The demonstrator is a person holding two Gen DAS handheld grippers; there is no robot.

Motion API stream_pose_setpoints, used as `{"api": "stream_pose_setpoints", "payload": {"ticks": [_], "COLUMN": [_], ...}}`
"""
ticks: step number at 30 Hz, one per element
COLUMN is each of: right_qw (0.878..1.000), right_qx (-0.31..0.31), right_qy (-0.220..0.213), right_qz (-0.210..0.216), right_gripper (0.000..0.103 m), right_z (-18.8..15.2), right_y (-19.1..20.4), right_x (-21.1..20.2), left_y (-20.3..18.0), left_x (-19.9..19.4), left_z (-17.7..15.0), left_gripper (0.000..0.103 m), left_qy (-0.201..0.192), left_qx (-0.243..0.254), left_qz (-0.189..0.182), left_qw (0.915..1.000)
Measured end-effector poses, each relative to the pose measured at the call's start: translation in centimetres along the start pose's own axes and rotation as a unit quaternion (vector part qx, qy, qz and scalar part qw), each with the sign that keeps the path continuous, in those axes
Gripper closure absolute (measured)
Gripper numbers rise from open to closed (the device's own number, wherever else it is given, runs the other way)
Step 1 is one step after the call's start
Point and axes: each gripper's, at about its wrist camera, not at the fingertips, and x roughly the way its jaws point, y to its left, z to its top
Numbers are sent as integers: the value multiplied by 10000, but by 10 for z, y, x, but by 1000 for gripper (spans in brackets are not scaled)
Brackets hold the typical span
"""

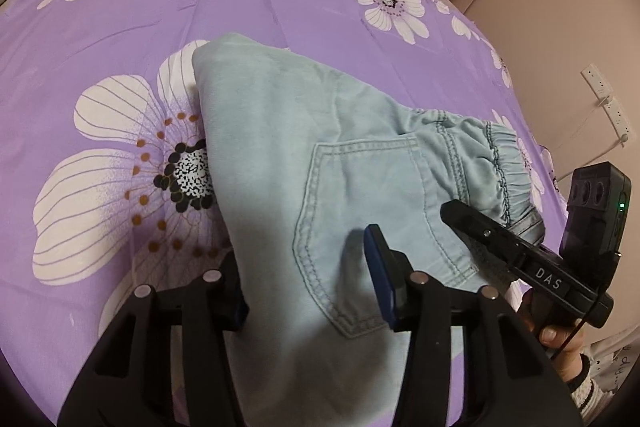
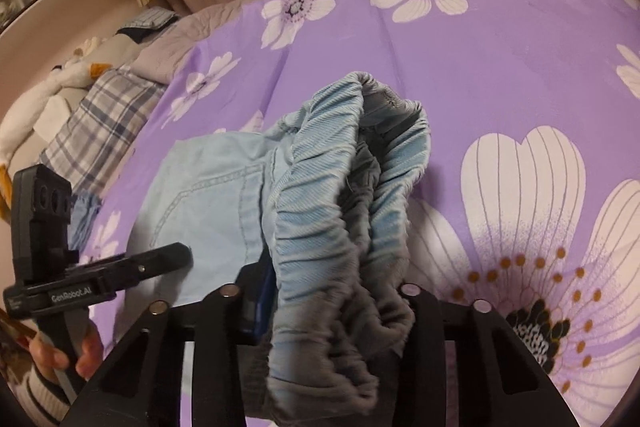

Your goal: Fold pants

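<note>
bed: my purple flowered sheet [image 1: 312, 11] fills both views | pants [image 1: 288, 155]: pale blue, folded, on the sheet's near middle, back pocket [image 1: 360, 203] up | my left gripper [image 1: 308, 287]: pinching the pants' near fold | my right gripper [image 2: 332, 311]: clamped on the bunched elastic waistband [image 2: 344, 211], lifted at the right end

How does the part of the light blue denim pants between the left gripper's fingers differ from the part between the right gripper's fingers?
The left gripper has the flat cloth near the stitched back pocket of the light blue denim pants between its fingers; the right gripper has the gathered elastic waistband. The left part is smooth and thin; the right is ruffled and bunched thick. Both belong to the same garment on the purple flowered bedsheet.
</note>
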Motion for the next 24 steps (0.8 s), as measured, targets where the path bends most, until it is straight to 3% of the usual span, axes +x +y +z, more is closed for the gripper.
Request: {"api": "stream_pose_setpoints", "payload": {"ticks": [24], "right_qw": [9916], "right_qx": [-1127], "right_qy": [-626], "right_qz": [-83], "right_gripper": [71], "right_z": [-15], "right_y": [74], "right_x": [-59], "left_y": [-21], "left_x": [-87], "left_z": [-48], "left_gripper": [60], "left_qy": [-567], "left_qx": [0], "left_qz": [63], "left_qw": [9984]}}
